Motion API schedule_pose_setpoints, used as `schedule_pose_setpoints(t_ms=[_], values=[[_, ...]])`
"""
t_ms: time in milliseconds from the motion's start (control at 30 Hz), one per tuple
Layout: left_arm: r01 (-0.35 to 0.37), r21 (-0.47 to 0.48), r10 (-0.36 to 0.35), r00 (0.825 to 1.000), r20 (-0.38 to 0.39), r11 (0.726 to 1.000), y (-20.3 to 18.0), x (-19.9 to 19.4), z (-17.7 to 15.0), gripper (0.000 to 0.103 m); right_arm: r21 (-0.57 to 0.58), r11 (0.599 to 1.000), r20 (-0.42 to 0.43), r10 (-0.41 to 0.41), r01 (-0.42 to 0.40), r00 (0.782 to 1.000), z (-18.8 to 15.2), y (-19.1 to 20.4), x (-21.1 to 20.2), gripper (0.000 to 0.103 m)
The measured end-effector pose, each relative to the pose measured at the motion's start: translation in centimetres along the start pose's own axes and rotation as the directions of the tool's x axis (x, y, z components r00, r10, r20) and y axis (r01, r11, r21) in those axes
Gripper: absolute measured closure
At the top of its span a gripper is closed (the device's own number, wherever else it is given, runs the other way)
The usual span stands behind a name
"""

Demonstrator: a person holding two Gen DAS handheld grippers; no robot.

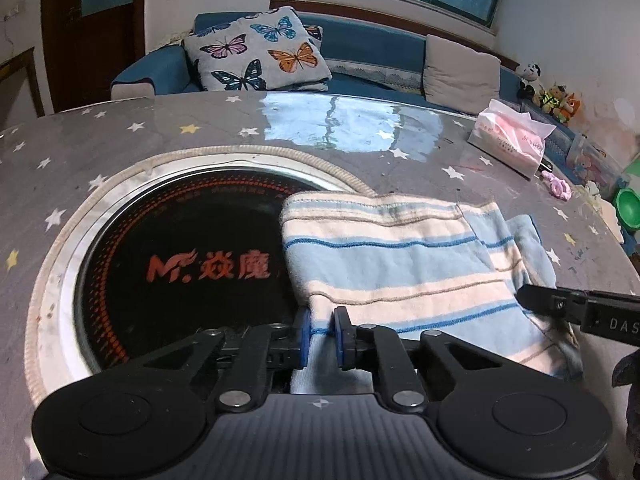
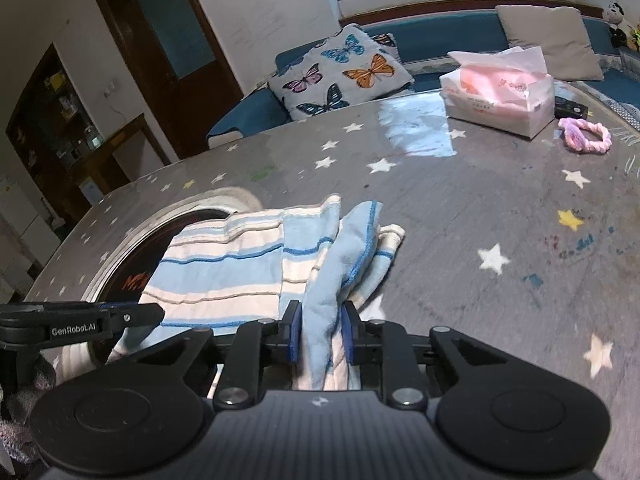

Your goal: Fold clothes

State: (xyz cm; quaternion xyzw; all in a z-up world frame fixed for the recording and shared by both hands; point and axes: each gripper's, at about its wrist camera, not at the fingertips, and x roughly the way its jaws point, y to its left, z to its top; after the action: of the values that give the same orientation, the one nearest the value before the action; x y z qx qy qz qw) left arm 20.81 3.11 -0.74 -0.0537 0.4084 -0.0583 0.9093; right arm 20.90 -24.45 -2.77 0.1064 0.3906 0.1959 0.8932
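Garment, a blue-and-cream striped knit piece (image 1: pixel 400 256), lay on the grey star-print table (image 1: pixel 120 136), partly over the black round inset hob (image 1: pixel 180 264). Left gripper (image 1: pixel 321 334) was clamped on its near hem; right gripper (image 2: pixel 320 334) was clamped on a bunched edge. Risk: uneven pull could skew the fold, since the right side was already bunched.

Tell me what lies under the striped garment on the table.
The striped garment covers the right edge of the round black cooktop set into the star-print table cover. Its other end rests on that cover. Anything else underneath is hidden by the cloth.
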Motion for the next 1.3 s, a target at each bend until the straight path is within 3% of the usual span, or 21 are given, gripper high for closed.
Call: schedule_pose_setpoints(t_ms=[467, 767, 1000, 1300], values=[[-0.070, -0.101, 0.077, 0.995, 0.064, 0.992, 6.5, -6.2, -3.7, 0.093, -0.088, 0.988, -0.072, 0.121, -0.127, 0.990, -1.3, 7.6, 0.4, 0.087], [-0.111, -0.222, 0.131, 0.988, 0.078, 0.969, 12.5, -8.5, -5.6, 0.094, -0.174, 0.969, -0.103, 0.159, -0.175, 0.982, -1.3, 14.1, 2.2, 0.087], [-0.148, -0.284, 0.186, 0.976, 0.111, 0.947, 16.7, -10.6, -6.2, 0.094, -0.245, 0.941, -0.122, 0.210, -0.235, 0.970, -0.3, 20.2, 4.6, 0.087], [-0.255, -0.332, 0.303, 0.947, 0.103, 0.908, 22.3, -11.3, -5.1, 0.094, -0.314, 0.889, -0.170, 0.294, -0.334, 0.941, 1.4, 28.1, 9.7, 0.087]])
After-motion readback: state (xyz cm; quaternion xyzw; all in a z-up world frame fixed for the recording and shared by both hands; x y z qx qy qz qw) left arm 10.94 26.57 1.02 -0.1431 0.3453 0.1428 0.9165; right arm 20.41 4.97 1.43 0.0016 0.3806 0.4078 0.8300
